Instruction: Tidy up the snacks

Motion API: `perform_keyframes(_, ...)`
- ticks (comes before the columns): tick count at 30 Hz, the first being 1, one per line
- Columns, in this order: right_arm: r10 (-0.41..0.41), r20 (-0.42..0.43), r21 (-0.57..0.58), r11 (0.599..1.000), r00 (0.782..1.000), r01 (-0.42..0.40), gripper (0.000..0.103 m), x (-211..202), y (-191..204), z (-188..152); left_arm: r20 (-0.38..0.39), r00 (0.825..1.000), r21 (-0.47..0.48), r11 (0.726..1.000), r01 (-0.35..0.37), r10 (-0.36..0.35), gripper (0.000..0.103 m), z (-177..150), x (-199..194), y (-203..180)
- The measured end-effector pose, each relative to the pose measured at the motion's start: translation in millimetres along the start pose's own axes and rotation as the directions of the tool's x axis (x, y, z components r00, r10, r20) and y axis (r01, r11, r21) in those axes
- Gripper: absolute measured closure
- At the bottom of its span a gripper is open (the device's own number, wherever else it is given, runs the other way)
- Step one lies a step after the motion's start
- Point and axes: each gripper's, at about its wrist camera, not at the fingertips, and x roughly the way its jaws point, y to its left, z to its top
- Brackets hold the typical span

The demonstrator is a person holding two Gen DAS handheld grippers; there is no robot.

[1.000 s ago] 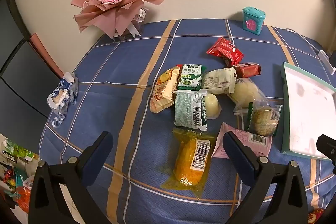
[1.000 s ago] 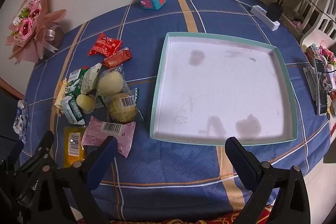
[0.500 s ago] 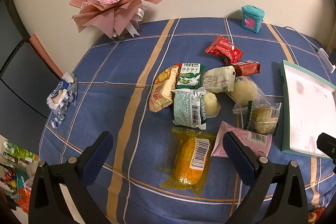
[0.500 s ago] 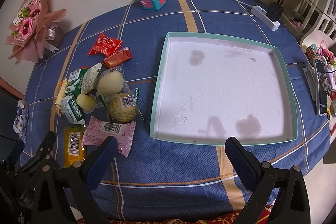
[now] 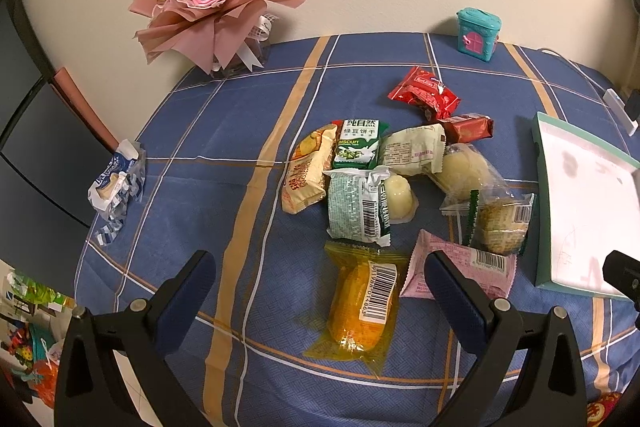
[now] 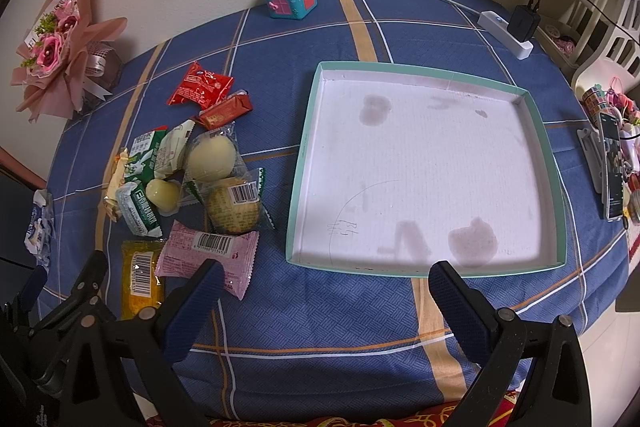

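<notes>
Beside the tray, wrapped snacks lie heaped; both tools gape, unladen.

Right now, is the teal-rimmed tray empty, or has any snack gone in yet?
Empty. The tray shows only its bare white, stained floor in the right wrist view; every snack, including the pink packet, lies on the tablecloth beside it.

Blue plaid tablecloth bears snack packets, tray, bouquet

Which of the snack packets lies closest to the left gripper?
The yellow packet, barcode up, lies nearest the left gripper, between its open fingers; the pink packet lies beside it.
</notes>
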Motion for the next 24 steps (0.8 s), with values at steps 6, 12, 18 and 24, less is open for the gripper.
perform_keyframes(6,0.001,-0.002,-0.002,1.000,1.000,-0.001,0.000,1,0,1,-0.003,1.000,-0.001,1.000,-0.001,0.001,0.000,-1,1,0)
perform_keyframes(12,0.001,-0.008,-0.012,1.000,1.000,-0.001,0.000,3,4,-1,-0.012,1.000,-0.002,1.000,-0.001,0.001,0.000,-1,4,2)
perform_keyframes(18,-0.012,-0.017,-0.039,0.999,1.000,0.011,0.000,10,14,-2,-0.043,0.999,-0.003,1.000,-0.004,0.004,0.000,-2,14,3)
perform_keyframes(24,0.096,-0.091,-0.092,0.990,0.991,-0.104,0.000,34,43,-6,-0.111,0.993,-0.064,0.998,0.022,-0.029,0.000,-6,34,15)
